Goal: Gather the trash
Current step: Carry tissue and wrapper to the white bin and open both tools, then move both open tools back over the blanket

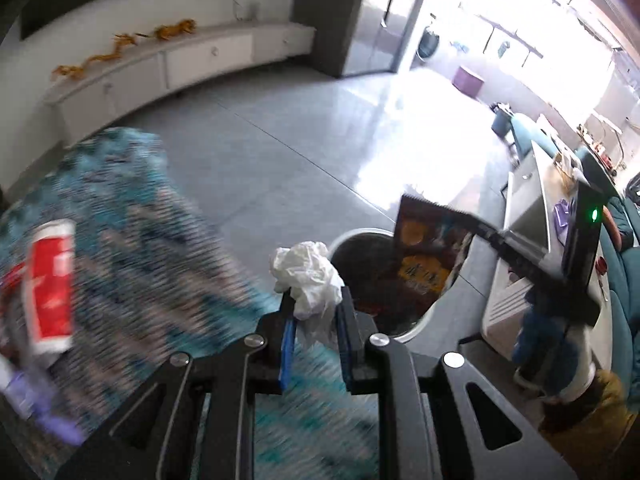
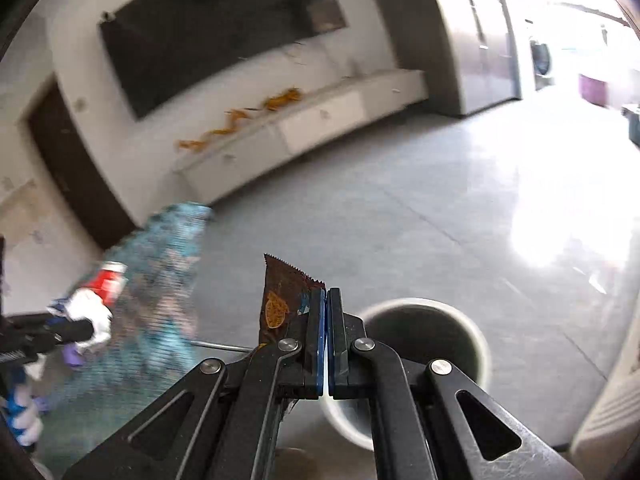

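My left tongs point(image 1: 316, 312) pinch a crumpled white tissue point(image 1: 306, 276) just beside the rim of the round waste bin point(image 1: 416, 320) on the grey tiled floor point(image 1: 280, 140). My right tongs point(image 2: 327, 312), pressed together, grip a brown snack wrapper point(image 2: 280, 304) near the bin's edge. A red-and-white cup point(image 1: 52, 280) lies on the blurred teal rug point(image 1: 132, 220) at left.

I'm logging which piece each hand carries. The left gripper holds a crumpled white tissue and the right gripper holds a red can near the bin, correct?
Not quite: the right gripper is shut on a brown snack wrapper, as the right wrist view shows. The rest holds.
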